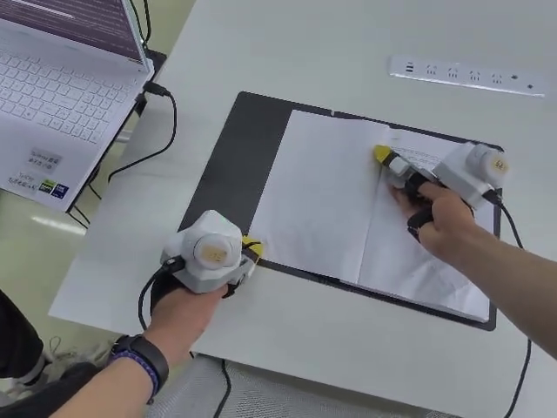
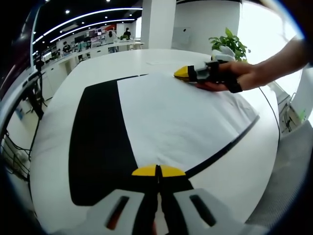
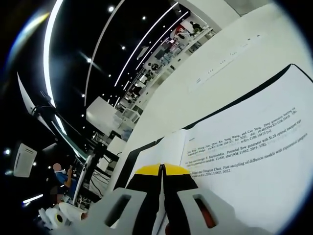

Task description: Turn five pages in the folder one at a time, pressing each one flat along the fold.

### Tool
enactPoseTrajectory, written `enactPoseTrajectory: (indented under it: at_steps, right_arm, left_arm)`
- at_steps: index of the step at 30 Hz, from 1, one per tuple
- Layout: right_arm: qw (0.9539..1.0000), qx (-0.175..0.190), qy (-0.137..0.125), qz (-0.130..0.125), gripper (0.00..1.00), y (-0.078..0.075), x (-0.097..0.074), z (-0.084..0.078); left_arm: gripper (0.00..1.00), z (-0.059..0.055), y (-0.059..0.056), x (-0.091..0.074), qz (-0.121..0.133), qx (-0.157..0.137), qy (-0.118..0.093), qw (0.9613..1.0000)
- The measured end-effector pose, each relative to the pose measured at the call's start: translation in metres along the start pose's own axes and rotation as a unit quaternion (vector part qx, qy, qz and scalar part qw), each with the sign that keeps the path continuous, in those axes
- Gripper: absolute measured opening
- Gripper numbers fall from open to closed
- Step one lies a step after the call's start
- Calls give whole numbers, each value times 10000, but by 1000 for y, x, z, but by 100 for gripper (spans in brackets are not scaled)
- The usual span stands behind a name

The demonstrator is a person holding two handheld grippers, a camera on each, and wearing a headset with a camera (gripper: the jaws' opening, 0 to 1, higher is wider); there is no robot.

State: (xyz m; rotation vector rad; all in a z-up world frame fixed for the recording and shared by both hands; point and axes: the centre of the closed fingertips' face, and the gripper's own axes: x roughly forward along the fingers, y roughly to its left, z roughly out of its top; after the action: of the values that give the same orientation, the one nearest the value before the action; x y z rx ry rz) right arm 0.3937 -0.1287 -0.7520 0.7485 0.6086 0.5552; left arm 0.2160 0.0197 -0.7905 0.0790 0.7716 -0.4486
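Nearest, at the lower left of the head view, the left tongs (image 1: 251, 248) are pressed together with nothing between them. They sit at the near edge of the open folder (image 1: 235, 165), where the blank page (image 1: 322, 200) meets the black cover (the left gripper view shows the same closed yellow ends). The folder lies flat in the middle of the surface (image 1: 287, 52), with the blank page left of the fold (image 1: 370, 226) and the printed page (image 1: 426, 261) right of it. Farther up, the right tongs (image 1: 383, 156) are likewise closed and empty, and appear to rest on the paper at the upper end of the fold.

The step in hand looks like the press. To do it well, draw the right tongs down the crease toward the near edge in one steady stroke, lightly enough not to wrinkle the sheet. Meanwhile the left tongs should pin the page's edge so it cannot lift. Beyond are a power strip (image 1: 466, 75) at upper right and a laptop (image 1: 61, 87) at upper left.
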Motion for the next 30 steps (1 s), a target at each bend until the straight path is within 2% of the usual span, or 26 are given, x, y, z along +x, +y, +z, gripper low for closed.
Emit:
enactPoseTrajectory:
  at_steps: [3, 5, 6, 8, 13, 23, 30]
  right_arm:
    - [9999, -70, 90, 54, 0, 3, -4, -7]
    - [9997, -152, 157, 86, 0, 5, -7, -10]
    - [9995, -222, 212, 113, 0, 6, -8, -12]
    - [9988, -319, 317, 169, 0, 7, -11, -16]
    - [9964, -541, 562, 327, 0, 10, -19, -30]
    - [9954, -604, 595, 457, 0, 12, -39, -47]
    - [9923, -694, 828, 600, 0, 20, -53, -67]
  left_arm:
    - [0, 0, 0, 0, -18, 18, 21, 10000]
    - [0, 1, 1, 0, -28, -143, 77, 9999]
    - [0, 1, 2, 1, -30, -123, 87, 9999]
    - [0, 0, 0, 1, -70, 119, 173, 9998]
    - [0, 0, 0, 1, -130, 98, 178, 9997]
    - [0, 1, -1, 1, -116, 132, 155, 9997]
    - [0, 1, -1, 0, -100, 105, 148, 9998]
